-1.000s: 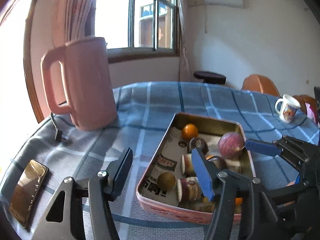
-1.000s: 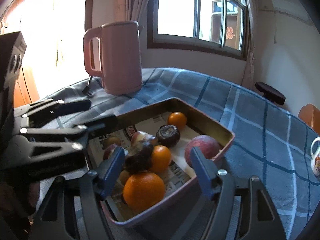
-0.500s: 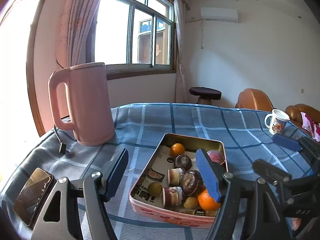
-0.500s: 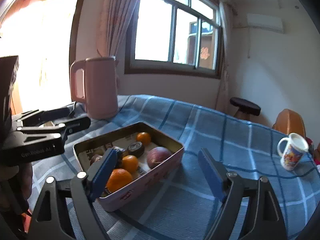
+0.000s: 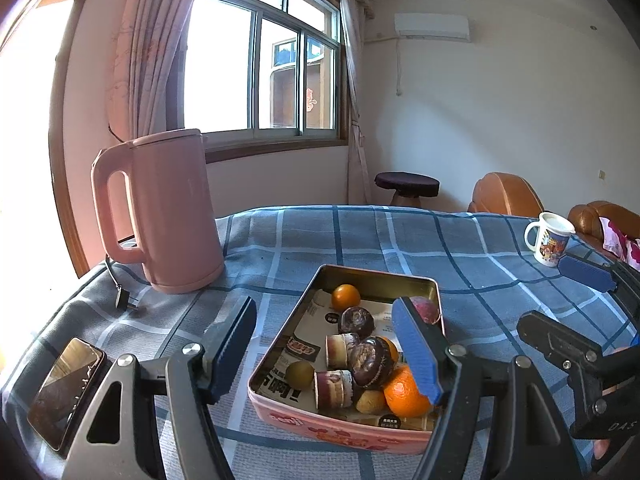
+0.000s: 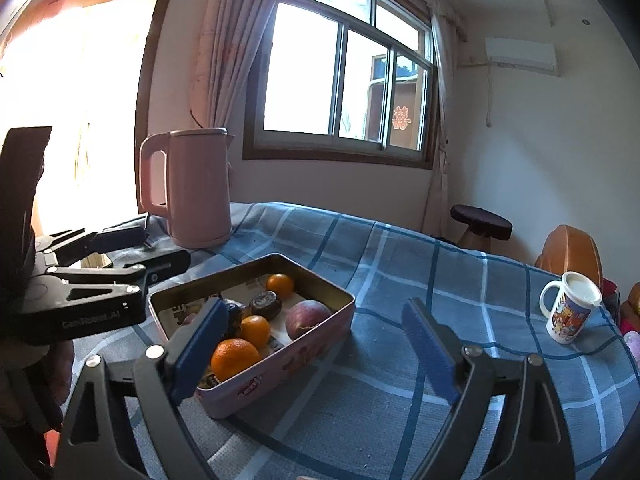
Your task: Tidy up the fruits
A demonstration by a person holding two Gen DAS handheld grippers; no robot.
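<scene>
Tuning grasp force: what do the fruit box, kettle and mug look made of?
Fruit box: likely thin metal tin; shiny gold inner walls, printed pink outside, paper lining.
Kettle: probably matte pink plastic shell; soft, even sheen.
Mug: glossy white with printed picture; ceramic or plastic, cannot tell.

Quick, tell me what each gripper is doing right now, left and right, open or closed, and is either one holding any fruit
Left gripper: open, jaws just widened, holding nothing.
Right gripper: open, jaws just widened, holding nothing; the fruit tin sits beyond it.

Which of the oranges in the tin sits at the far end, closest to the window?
The small orange alone at the tin's far end.
</scene>
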